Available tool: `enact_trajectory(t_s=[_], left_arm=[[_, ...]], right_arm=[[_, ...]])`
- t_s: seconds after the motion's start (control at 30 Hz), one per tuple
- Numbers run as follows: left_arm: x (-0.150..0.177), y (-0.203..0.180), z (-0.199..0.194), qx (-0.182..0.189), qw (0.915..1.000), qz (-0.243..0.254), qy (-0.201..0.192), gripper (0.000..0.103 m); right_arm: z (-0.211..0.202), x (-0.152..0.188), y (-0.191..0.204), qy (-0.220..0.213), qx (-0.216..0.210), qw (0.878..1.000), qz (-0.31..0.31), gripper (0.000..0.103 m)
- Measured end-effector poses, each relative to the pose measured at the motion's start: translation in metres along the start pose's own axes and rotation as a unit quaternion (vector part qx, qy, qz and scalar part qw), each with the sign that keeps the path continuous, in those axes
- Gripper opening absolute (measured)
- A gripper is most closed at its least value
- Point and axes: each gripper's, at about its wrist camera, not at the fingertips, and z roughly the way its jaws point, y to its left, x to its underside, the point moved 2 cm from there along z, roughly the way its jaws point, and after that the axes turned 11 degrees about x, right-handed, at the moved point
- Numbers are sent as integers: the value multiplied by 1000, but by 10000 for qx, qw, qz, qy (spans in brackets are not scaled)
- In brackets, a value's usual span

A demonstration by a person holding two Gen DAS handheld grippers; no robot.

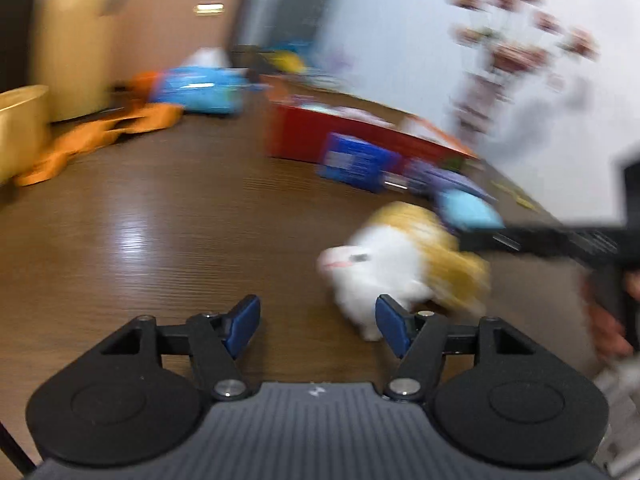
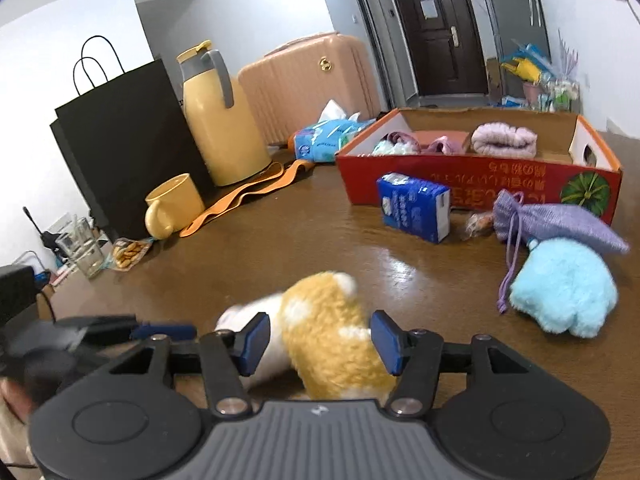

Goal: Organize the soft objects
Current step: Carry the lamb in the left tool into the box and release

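A white and yellow plush toy [image 2: 332, 344] lies on the brown table [image 2: 280, 248], close to the near edge. My right gripper [image 2: 320, 342] is open and straddles the toy's yellow body, with a blue pad on each side of it. In the blurred left wrist view the same plush toy [image 1: 384, 264] sits just ahead and right of my left gripper [image 1: 319, 327], which is open with nothing between its pads. The red cardboard box [image 2: 480, 194] holds folded towels. A light-blue plush [image 2: 568, 288] and a purple drawstring pouch [image 2: 560, 222] lie in front of the box.
A blue tissue pack [image 2: 416, 210] stands by the box. At the left are a yellow mug [image 2: 172, 208], a yellow jug [image 2: 224, 120], a black paper bag [image 2: 120, 140], an orange strap [image 2: 248, 196] and a glass [image 2: 84, 252]. A pink suitcase [image 2: 312, 80] stands behind.
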Motion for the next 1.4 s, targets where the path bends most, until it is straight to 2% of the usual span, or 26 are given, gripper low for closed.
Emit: enact_trajectory(t_s=[0.07, 0.13, 0.17, 0.23, 0.33, 0.4, 0.47, 0.53, 0.73, 0.8, 0.9, 1.03, 1.17, 1.3, 1.4], left_arm=[[-7, 13, -3, -74, 9990, -436, -112, 65], [-10, 17, -5, 272, 9963, -783, -217, 65], [-12, 15, -7, 444, 9950, -859, -264, 66], [-15, 8, -2, 550, 9942, -876, -309, 66], [-20, 3, 15, 586, 9939, -898, -272, 64], [-21, 3, 27, 709, 9920, -1039, -141, 48], [-20, 2, 33, 685, 9908, -1169, -53, 46], [-22, -2, 35, 728, 9923, -999, -71, 44], [-32, -15, 38, 1018, 9899, -989, -64, 43], [-51, -27, 42, 1147, 9894, -886, -61, 43], [-101, -55, 52, 1348, 9898, -389, -244, 43], [-181, -87, 102, 1622, 9867, 23, -142, 43], [-233, -99, 175, 1737, 9848, 76, 38, 44], [-251, -97, 244, 1754, 9842, 126, 196, 47], [-250, -83, 290, 1660, 9847, -196, 491, 47]], right_arm=[[-4, 0, 0, 1, -239, 9997, 95, 56], [-7, -2, -6, -125, -291, 9991, 293, 56], [-6, -2, -10, -152, -175, 9991, 365, 56], [1, 0, -15, -48, 25, 9990, 444, 56], [15, 12, -17, 302, -257, 9974, 600, 55], [20, 20, -16, 369, -517, 9956, 694, 53], [21, 25, -18, 369, -583, 9941, 840, 47], [17, 25, -17, 296, -529, 9950, 790, 42], [-3, 23, -21, 125, -345, 9965, 749, 41], [-17, 14, -23, -65, -166, 9978, 645, 41], [-41, -19, -42, -506, 0, 9966, 654, 41], [-51, -78, -82, -846, 321, 9937, 664, 41], [-27, -134, -136, -749, 587, 9916, 874, 41], [17, -165, -184, -451, 672, 9919, 983, 41], [52, -172, -210, -172, 820, 9919, 952, 41]])
